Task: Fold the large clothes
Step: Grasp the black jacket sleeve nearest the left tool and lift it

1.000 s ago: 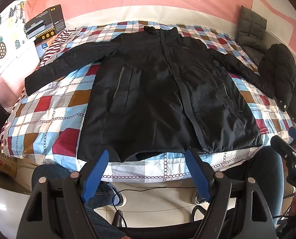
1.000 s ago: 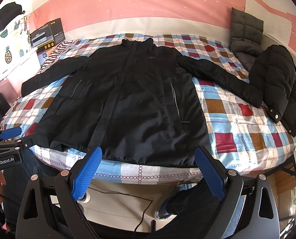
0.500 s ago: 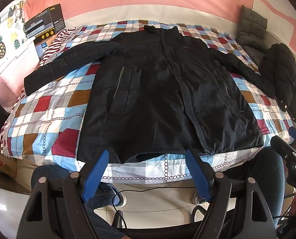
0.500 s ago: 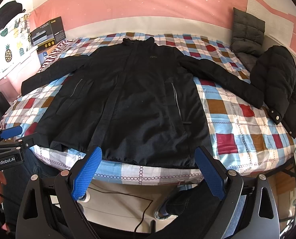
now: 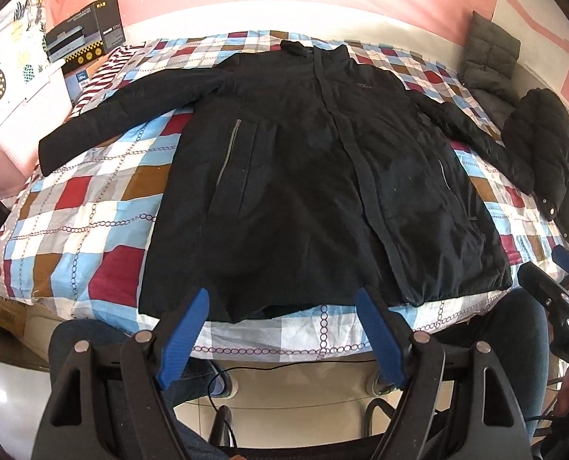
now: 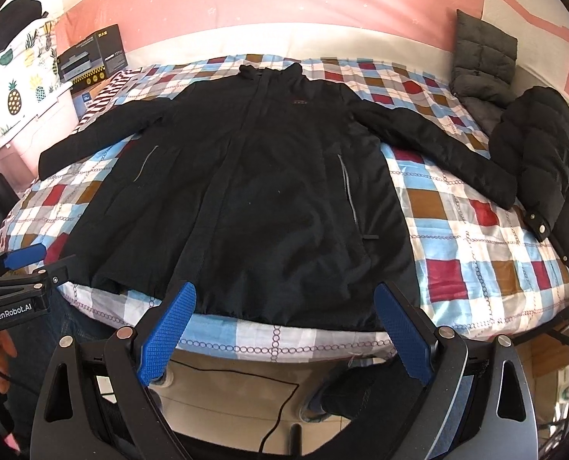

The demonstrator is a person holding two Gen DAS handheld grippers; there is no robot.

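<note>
The black coat (image 5: 315, 176) lies flat on the checked bed (image 5: 92, 207), sleeves spread. Left claw (image 5: 280, 339) and right claw (image 6: 284, 335) hover released, off the bed edge, just short of the hem. Bare quilt flanks both sides. Both views have barely shifted since a second ago.

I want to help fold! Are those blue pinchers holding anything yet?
Nothing is held. The left hand-held gripper and right hand-held gripper are open, short of the black padded jacket on the bed.
</note>
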